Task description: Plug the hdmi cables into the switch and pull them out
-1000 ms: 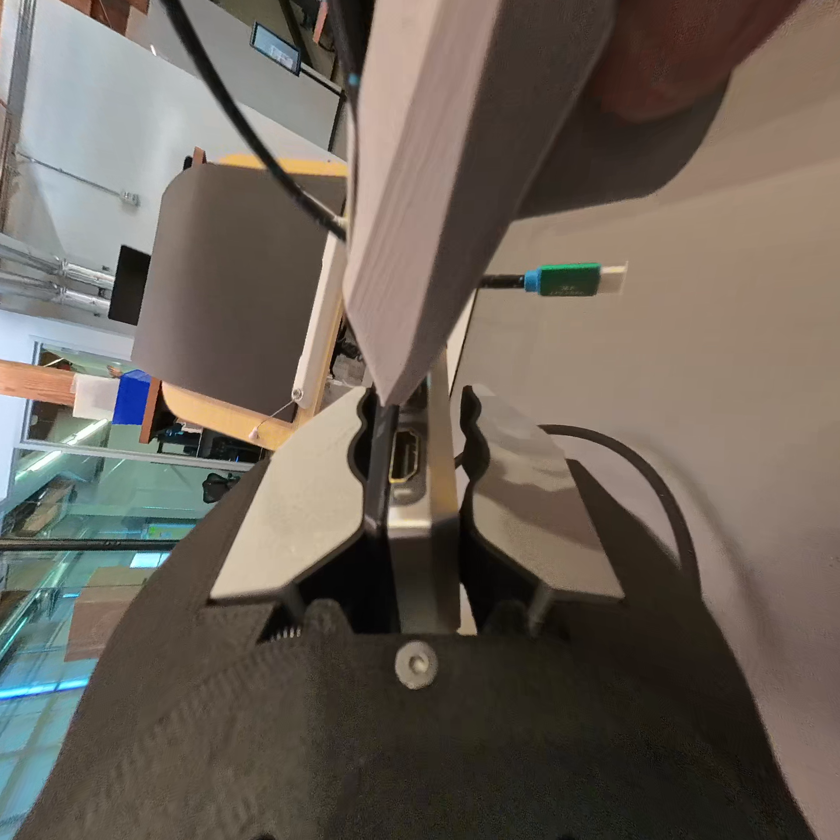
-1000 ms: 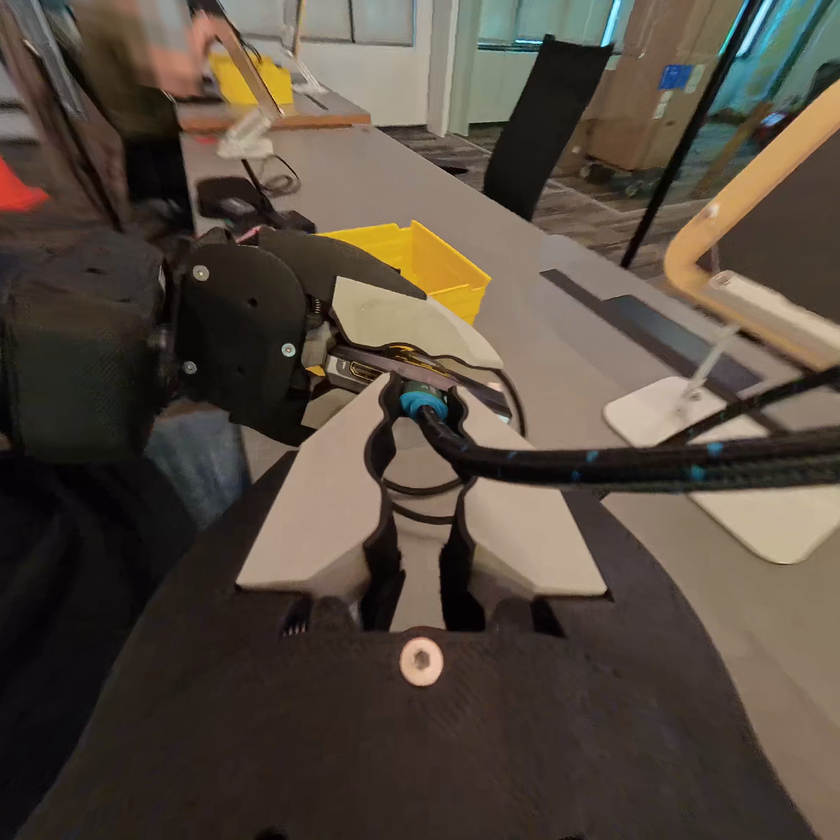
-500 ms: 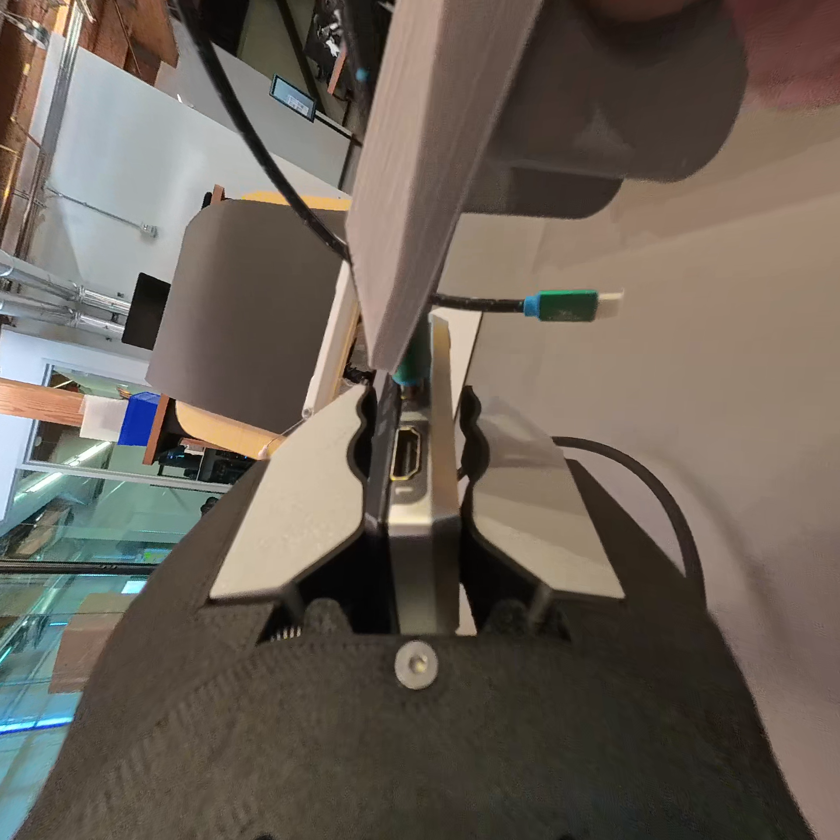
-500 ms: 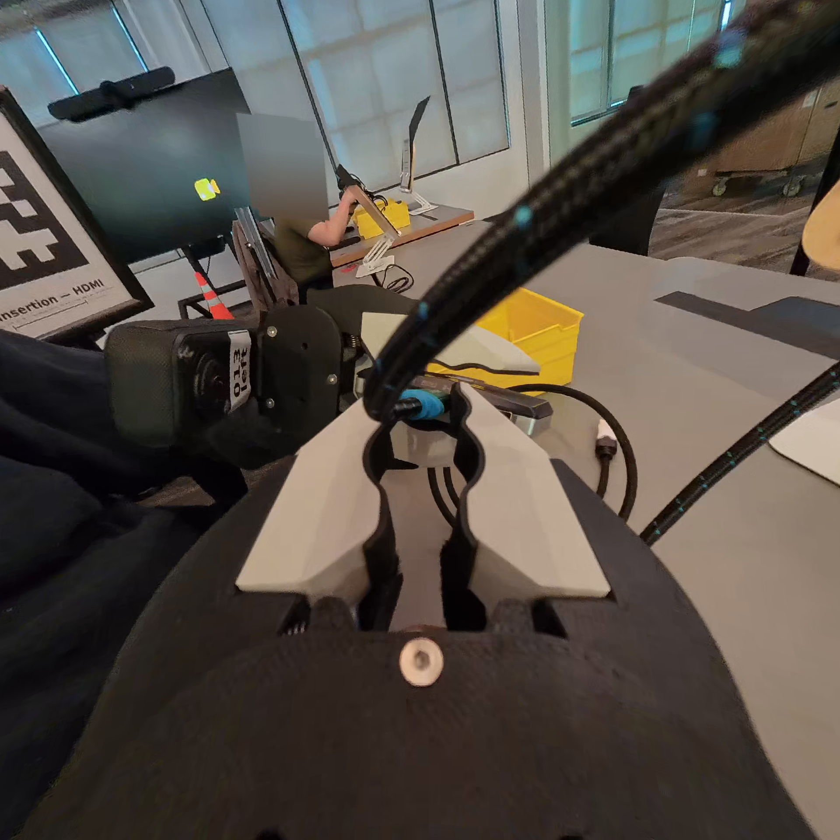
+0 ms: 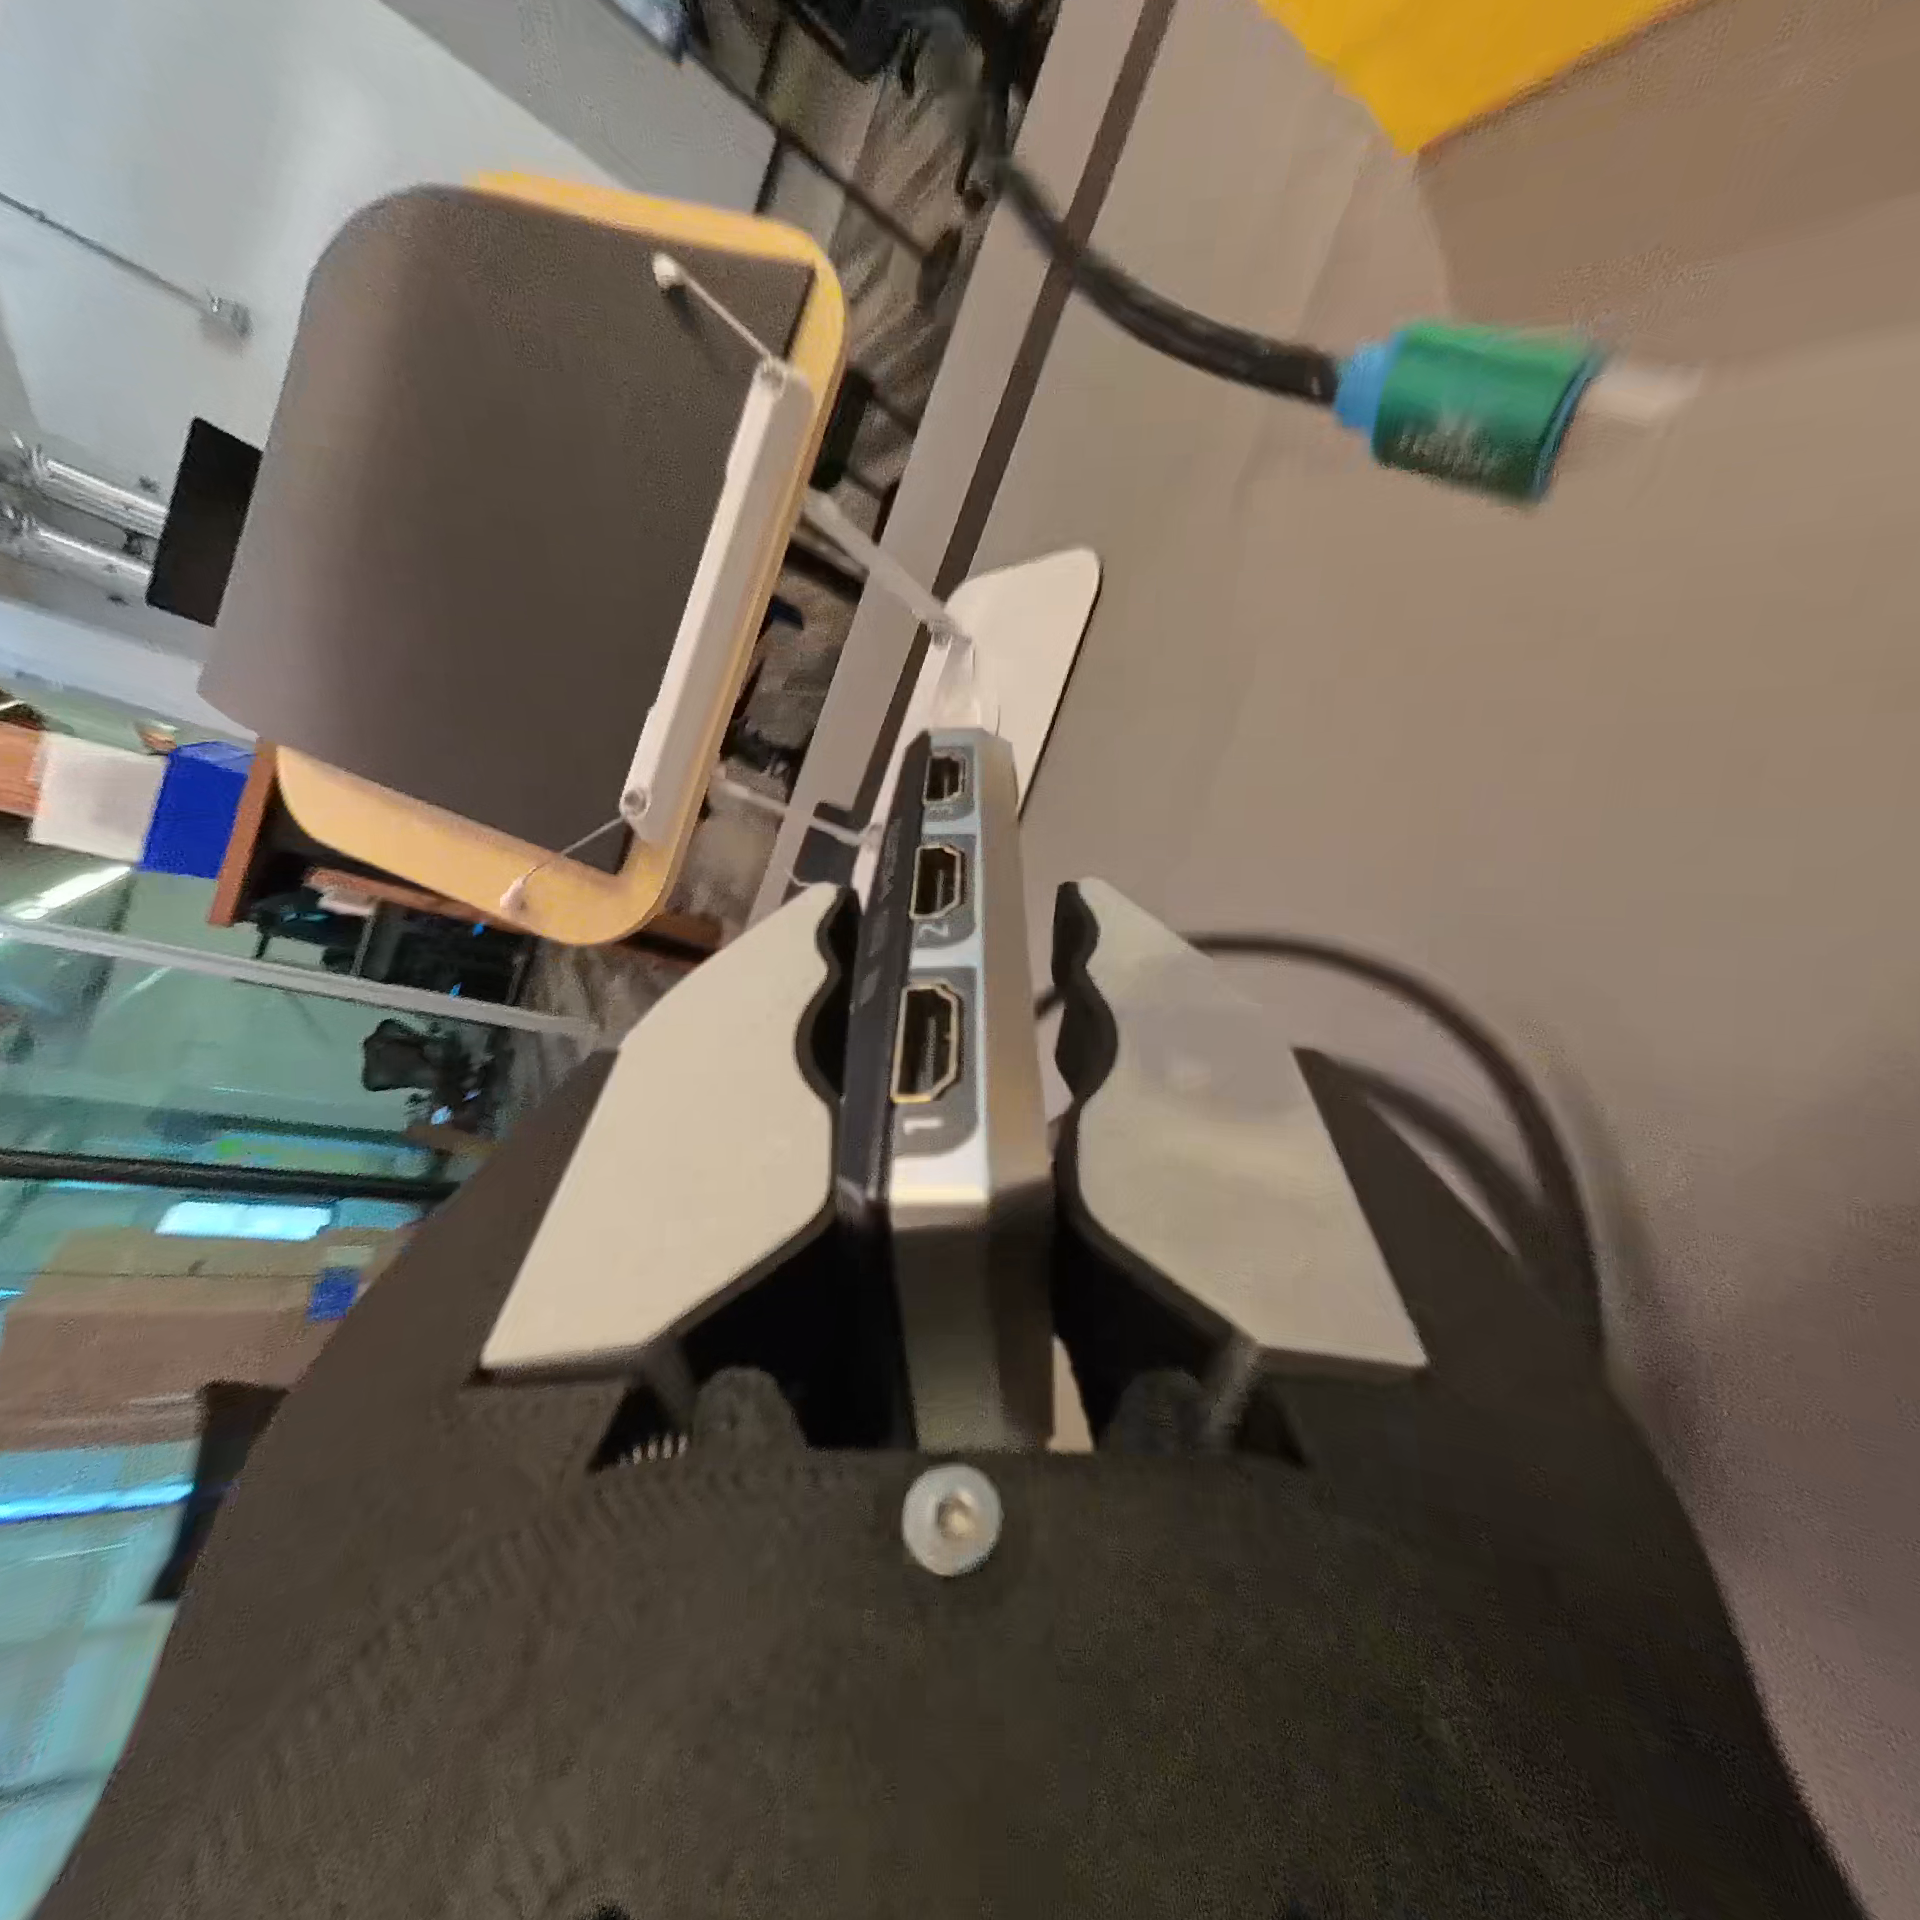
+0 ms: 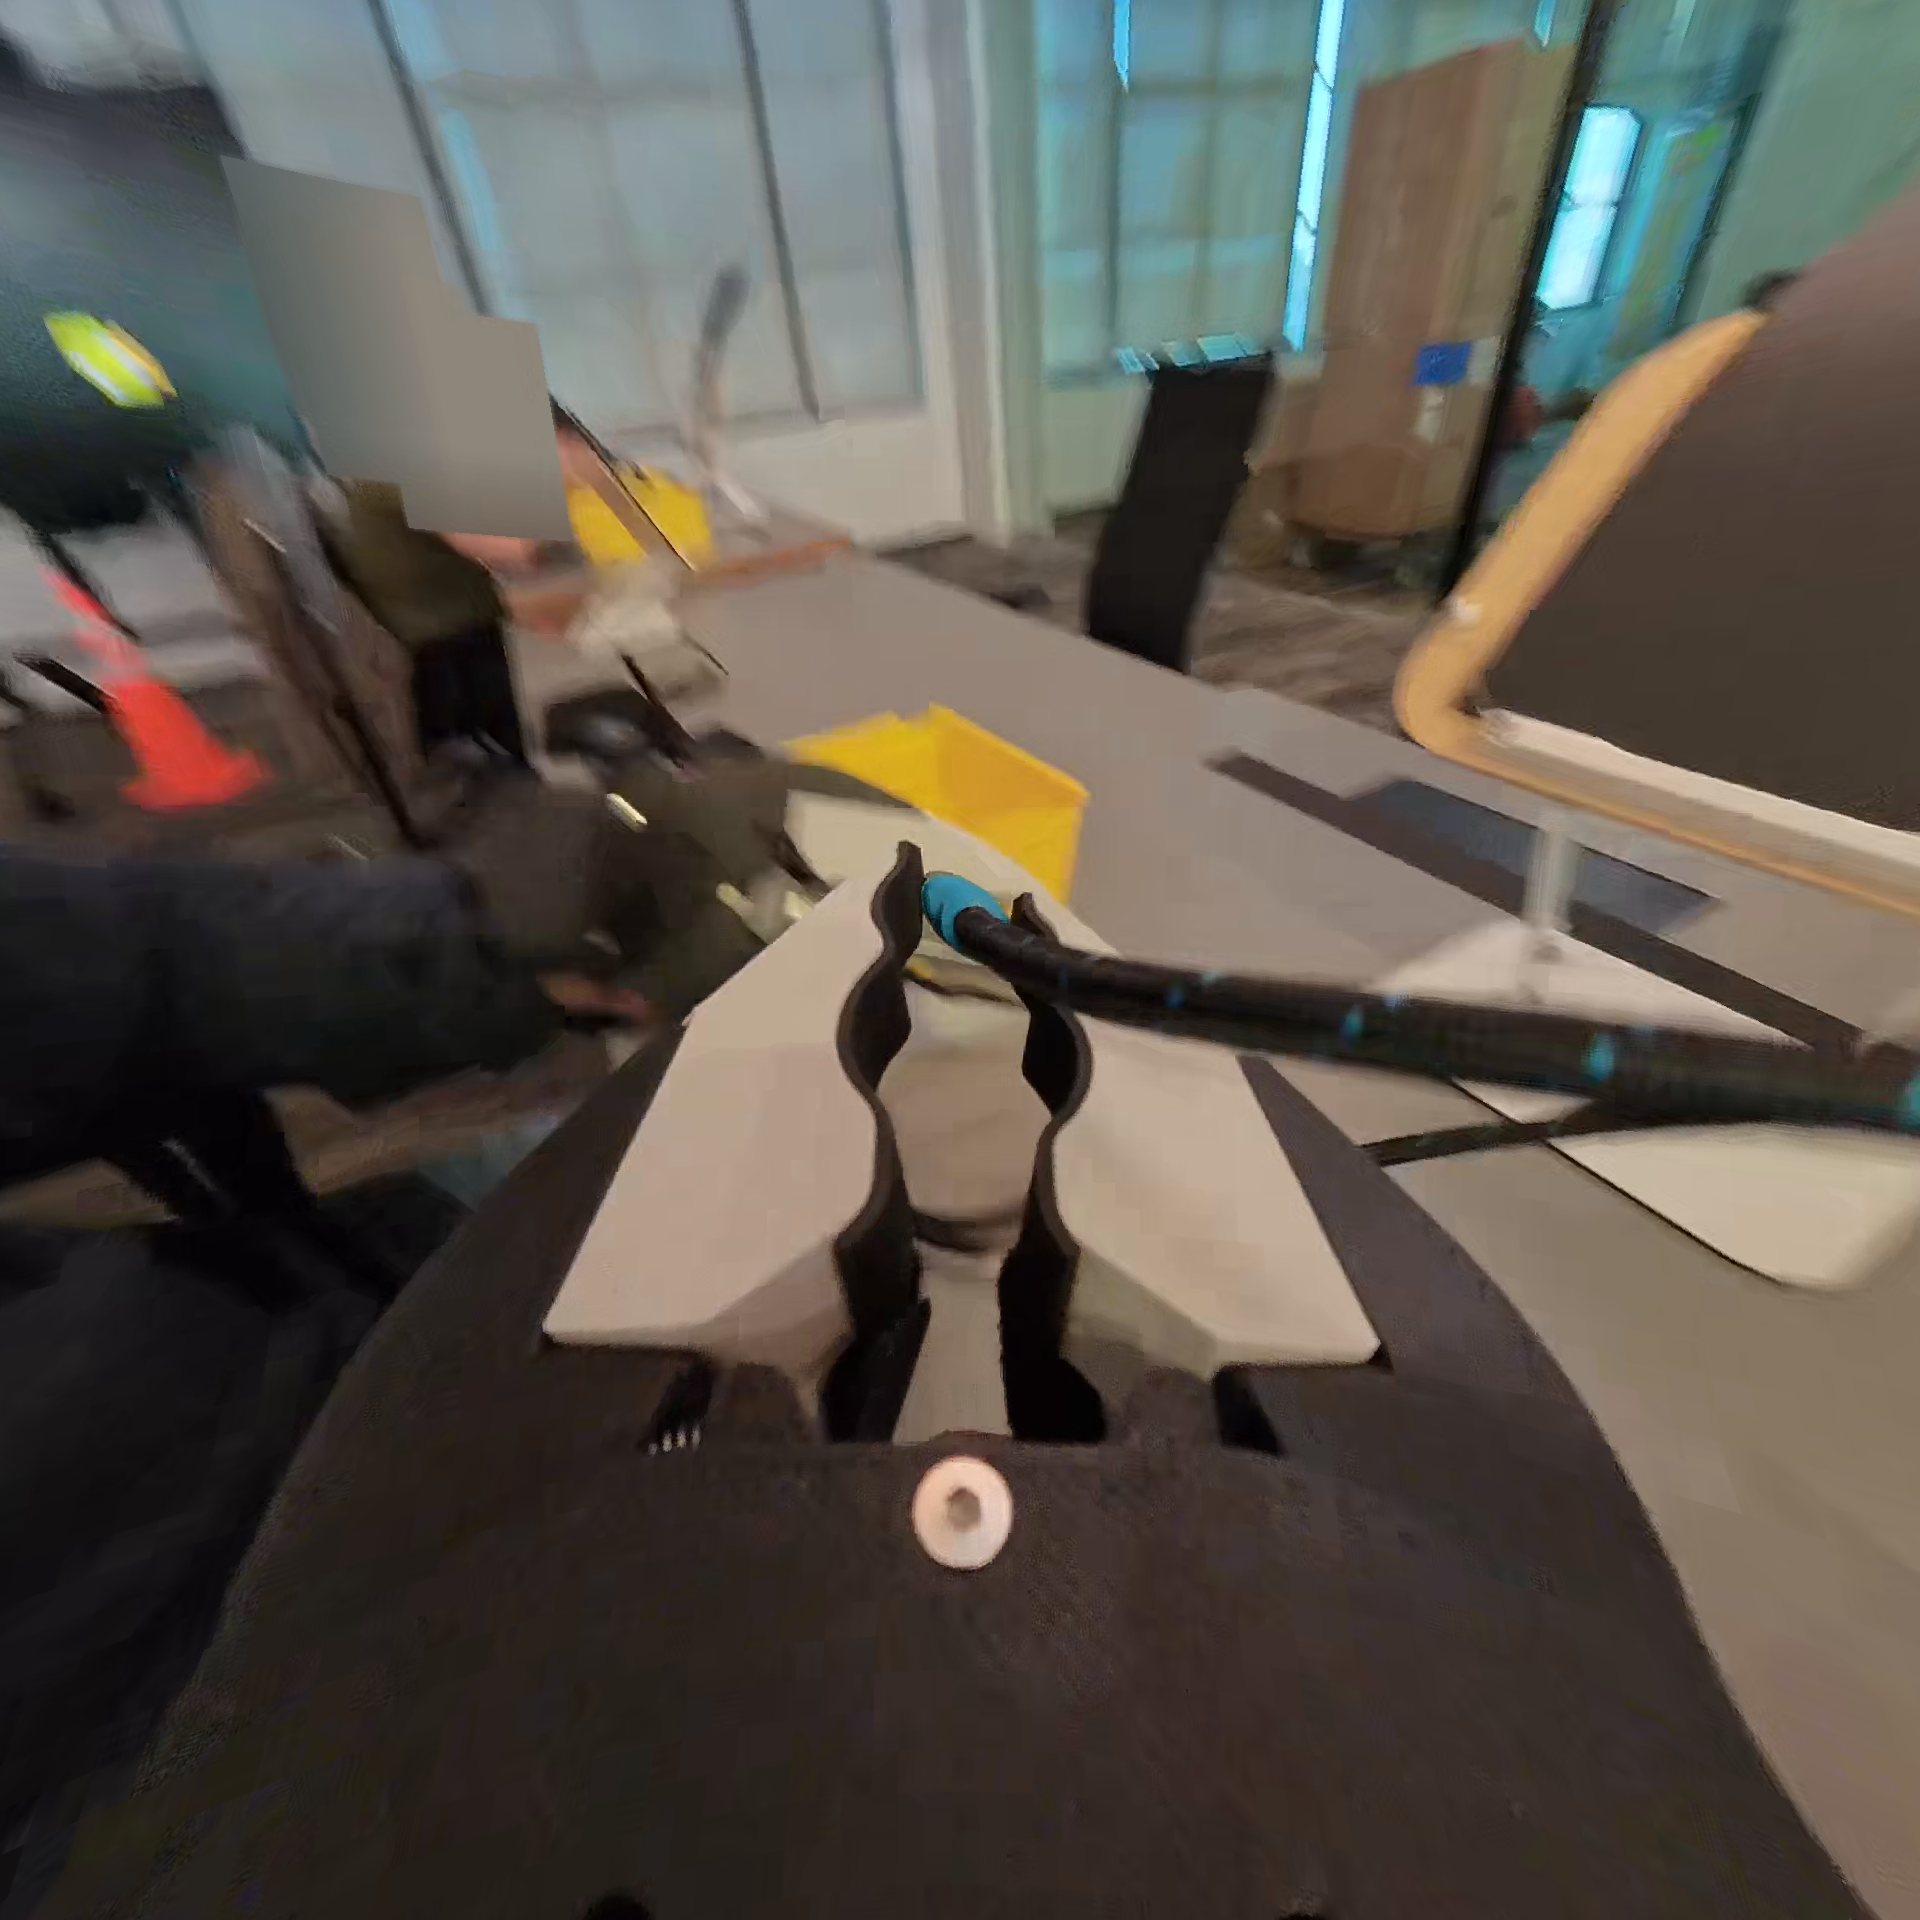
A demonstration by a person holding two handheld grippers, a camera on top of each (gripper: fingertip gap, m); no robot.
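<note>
Left wrist view: the switch (image 5: 940, 1049) was clamped by the left gripper (image 5: 940, 997); beyond it, a green plug (image 5: 1460, 416) lay unplugged. The right gripper (image 6: 961, 914) was clamped on another cable's plug (image 6: 951, 902); misalignment could be caused by its stiff lead.

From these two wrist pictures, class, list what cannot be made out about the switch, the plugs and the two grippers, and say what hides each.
- Left wrist view: the rear of the switch is hidden between the left gripper fingers.
- Left wrist view: the green plug is blurred, its cable cut off at the top.
- Right wrist view: the plug in the right gripper is hidden behind its fingers; only a blue collar shows.
- Right wrist view: motion blur smears the left gripper.
</note>
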